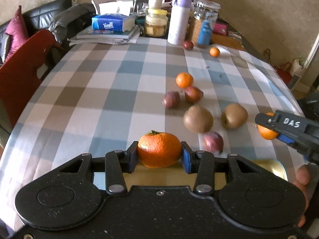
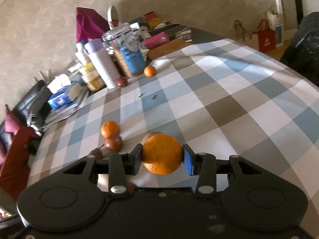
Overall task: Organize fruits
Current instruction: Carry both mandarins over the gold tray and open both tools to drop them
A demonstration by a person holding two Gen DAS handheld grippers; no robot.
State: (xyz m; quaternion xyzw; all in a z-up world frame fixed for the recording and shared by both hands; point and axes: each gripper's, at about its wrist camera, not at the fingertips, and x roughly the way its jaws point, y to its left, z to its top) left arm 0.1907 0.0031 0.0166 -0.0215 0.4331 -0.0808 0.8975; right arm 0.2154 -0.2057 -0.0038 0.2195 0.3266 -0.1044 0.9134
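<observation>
My left gripper (image 1: 159, 153) is shut on a mandarin (image 1: 159, 149) with a green stem, held over the near table edge. My right gripper (image 2: 162, 157) is shut on another mandarin (image 2: 162, 153); it also shows in the left wrist view (image 1: 267, 131) at the right. Loose on the checked tablecloth (image 1: 99, 91) lie two kiwis (image 1: 198, 118) (image 1: 234, 116), several dark red passion fruits (image 1: 171, 99) (image 1: 193, 94) (image 1: 213, 142) and a mandarin (image 1: 184, 79). Farther back lie one more mandarin (image 1: 214, 51) and a passion fruit (image 1: 188, 45).
At the table's far end stand a white-lilac bottle (image 1: 178, 20), glass jars (image 1: 156, 23) (image 1: 205, 20), a tissue pack (image 1: 111, 23) on books and other clutter. A red chair (image 1: 26, 69) stands at the left. A gold round object (image 1: 273, 168) lies under my left gripper's right side.
</observation>
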